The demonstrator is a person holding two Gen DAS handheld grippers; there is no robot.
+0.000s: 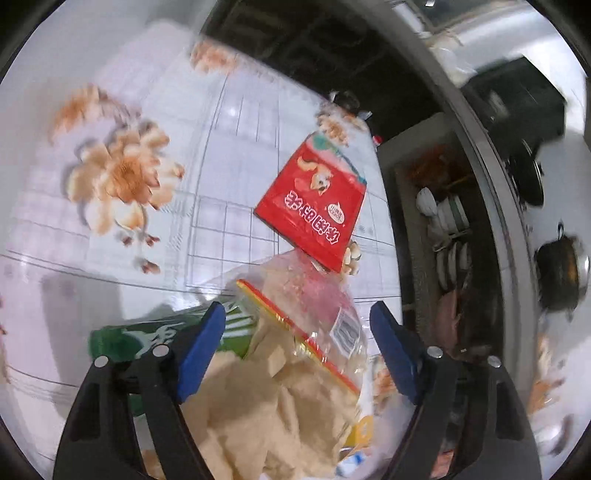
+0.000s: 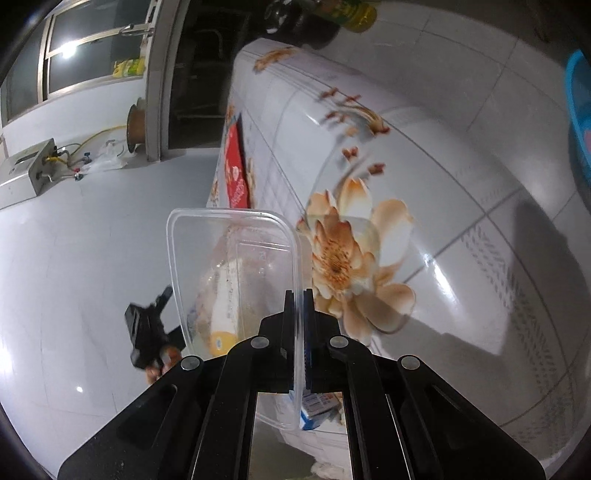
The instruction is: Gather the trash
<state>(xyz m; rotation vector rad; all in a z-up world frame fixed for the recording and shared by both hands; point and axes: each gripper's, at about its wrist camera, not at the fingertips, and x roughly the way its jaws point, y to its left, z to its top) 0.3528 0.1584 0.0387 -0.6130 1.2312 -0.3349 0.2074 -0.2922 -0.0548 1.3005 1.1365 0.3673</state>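
Observation:
In the left wrist view my left gripper [image 1: 297, 308] stands open over a clear plastic bag [image 1: 295, 354] stuffed with beige paper; the bag lies between the blue pads [image 1: 201, 350], which do not press on it. A green packet [image 1: 125, 339] lies under the left finger. Beyond them a red snack packet [image 1: 314, 199] rests on the flowered table [image 1: 147, 110]. In the right wrist view my right gripper [image 2: 300, 295] is shut on the rim of a clear plastic container [image 2: 236, 258], held tilted past the table's edge. The red snack packet [image 2: 236, 166] shows at the table's far edge.
An open shelf with bowls [image 1: 447, 229] and a dark pot [image 1: 557, 273] stand right of the table. A blue basin [image 2: 580, 122] sits at the far right, a yellow bottle [image 2: 354, 14] at the back. A small blue-white carton [image 2: 314, 410] lies under my right gripper. A hand [image 2: 159, 365] shows low left.

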